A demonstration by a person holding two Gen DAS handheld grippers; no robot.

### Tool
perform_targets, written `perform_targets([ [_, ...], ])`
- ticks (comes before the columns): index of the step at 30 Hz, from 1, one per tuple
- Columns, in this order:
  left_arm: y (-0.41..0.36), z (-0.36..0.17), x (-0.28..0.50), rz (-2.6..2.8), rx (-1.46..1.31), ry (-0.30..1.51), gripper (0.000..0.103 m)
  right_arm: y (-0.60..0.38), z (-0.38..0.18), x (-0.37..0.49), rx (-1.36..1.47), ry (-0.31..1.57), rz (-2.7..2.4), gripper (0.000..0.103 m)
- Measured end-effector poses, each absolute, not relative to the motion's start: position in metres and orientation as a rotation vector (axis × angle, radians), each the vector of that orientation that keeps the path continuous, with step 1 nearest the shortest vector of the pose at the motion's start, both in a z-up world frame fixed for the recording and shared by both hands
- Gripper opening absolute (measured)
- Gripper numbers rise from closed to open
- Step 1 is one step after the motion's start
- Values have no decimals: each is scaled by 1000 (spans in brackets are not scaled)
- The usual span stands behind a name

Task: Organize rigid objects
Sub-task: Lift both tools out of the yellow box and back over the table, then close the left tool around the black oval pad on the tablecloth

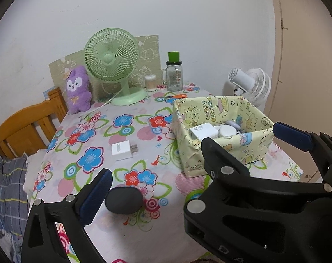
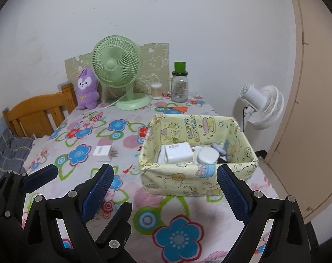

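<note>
Our left gripper (image 1: 166, 188) has its jaws spread wide with nothing pressed between them. Its near blue pad (image 1: 95, 195) sits just beside a dark oval object (image 1: 123, 199) that lies on the flowered tablecloth (image 1: 100, 131), and we cannot tell whether pad and object touch. In that same view the black frame of our right gripper (image 2: 163, 188) fills the lower right and hides part of the cloth.

From the right wrist view, our right gripper's jaws also stand wide open and empty, the blue pads (image 2: 232, 194) framing the near wall of the yellow cartoon-print box (image 2: 176, 179). The left gripper's frame shows at the lower left of this view.

Inside the box we see a white charger block (image 2: 178, 152), a round white case (image 2: 207, 156) touching it, and a small pale purple item (image 2: 218, 148) behind the case. Something dark lies under the case; we cannot tell what.

Out on the cloth, well apart from the box, a white plug adapter (image 1: 124, 149) lies flat with its prongs toward the box.

Along the far edge of the table stand a green desk fan (image 1: 113, 65), a purple plush toy (image 1: 78, 89) leaning against a patterned board, a small clear tub (image 1: 150, 82), and a glass jar with a green lid (image 1: 174, 72). Orange-handled scissors (image 1: 176, 96) lie just behind the box. A white fan (image 1: 253, 85) stands off the table's right side, and a wooden chair (image 1: 23, 129) sits at its left.
</note>
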State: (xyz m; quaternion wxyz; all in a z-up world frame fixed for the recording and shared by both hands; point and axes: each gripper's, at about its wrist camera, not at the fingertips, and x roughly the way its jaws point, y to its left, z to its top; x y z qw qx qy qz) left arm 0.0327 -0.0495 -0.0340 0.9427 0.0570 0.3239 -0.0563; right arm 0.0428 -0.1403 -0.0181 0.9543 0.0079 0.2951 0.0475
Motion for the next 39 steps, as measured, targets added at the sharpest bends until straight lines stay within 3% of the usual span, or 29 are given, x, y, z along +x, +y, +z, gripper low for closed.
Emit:
perform_targets([
  [14, -15, -54, 29, -43, 103, 688, 103, -107, -37, 41, 17, 625, 167, 96],
  [26, 10, -81, 38, -16, 54, 757, 103, -85, -62, 50, 18, 676, 206, 86],
  [39, 14, -115, 62, 4, 61, 846, 103, -80, -92, 71, 2, 743, 215, 67],
])
